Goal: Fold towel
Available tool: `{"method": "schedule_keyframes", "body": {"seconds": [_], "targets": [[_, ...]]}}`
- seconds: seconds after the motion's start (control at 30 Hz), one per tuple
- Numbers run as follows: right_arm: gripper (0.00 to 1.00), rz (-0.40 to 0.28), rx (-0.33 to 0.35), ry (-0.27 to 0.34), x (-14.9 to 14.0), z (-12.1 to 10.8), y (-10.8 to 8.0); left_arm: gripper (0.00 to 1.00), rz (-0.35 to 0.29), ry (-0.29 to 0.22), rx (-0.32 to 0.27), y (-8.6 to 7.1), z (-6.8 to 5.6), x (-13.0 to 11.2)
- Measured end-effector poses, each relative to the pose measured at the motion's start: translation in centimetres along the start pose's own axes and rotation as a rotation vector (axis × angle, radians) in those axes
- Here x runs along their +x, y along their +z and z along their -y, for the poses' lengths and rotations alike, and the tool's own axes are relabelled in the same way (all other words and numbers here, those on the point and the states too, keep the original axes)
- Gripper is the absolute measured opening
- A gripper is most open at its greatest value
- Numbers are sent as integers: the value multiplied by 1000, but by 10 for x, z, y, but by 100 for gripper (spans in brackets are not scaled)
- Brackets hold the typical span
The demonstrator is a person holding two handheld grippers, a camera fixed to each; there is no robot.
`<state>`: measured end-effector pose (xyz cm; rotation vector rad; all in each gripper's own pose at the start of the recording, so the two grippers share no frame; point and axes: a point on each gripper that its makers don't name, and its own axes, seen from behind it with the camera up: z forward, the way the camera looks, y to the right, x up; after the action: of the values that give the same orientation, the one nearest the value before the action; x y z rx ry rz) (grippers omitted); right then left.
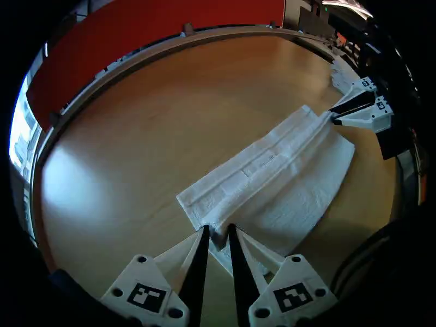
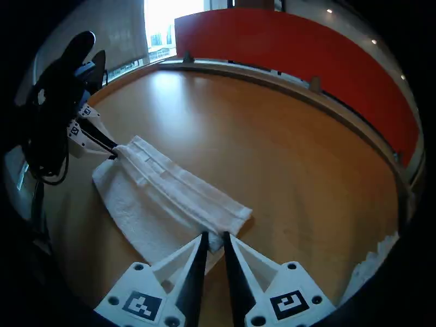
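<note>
Both ends pinched! The left claw (image 1: 218, 229) has its fingers drawn nearly together on a raised ridge of the towel (image 1: 272, 180) at the near end. The right claw (image 1: 331, 115) nips the far end the same way. Mid-fold, I'd say: the towel lies on the wooden desk (image 1: 136, 163), one long edge doubled over into a narrower upper layer, a broader layer spread flat beside it. The next move, by my reckoning, is to carry both ends across together, level, so the edges meet without skewing. It's soft white terry with a nubbly pile and a flat woven band along the hem, and a taut crease runs between the grips. The desk is smooth, glossy and warm-toned, with a red panel (image 1: 136, 32) behind.
</note>
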<state>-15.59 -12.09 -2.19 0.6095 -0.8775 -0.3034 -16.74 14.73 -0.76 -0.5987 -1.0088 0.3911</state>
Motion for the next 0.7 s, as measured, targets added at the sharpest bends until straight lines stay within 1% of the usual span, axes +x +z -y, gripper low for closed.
{"method": "schedule_keyframes", "body": {"seconds": [0.13,0.2,0.3,0.4,0.47,0.53,0.6,0.67,0.7], "targets": [[32,0,-9,0,-1,-3,3,27,3,6,14,3,2,-1],[36,2,-15,-3,-2,-5,4,33,5,9,19,4,3,-1],[40,5,-26,-8,-4,-8,5,35,7,13,26,6,5,-2],[54,5,-33,-8,-5,-9,6,38,5,20,30,6,6,-2],[68,5,-34,-6,-5,-9,6,45,4,25,35,5,8,-2],[79,6,-34,-2,-5,-10,6,51,3,29,39,5,10,-2],[85,5,-40,0,-5,-12,7,62,1,32,43,5,12,-2],[87,4,-53,0,-5,-15,7,64,0,34,48,5,14,-2],[87,4,-58,-2,-5,-17,7,68,0,34,52,5,15,-2]]}}
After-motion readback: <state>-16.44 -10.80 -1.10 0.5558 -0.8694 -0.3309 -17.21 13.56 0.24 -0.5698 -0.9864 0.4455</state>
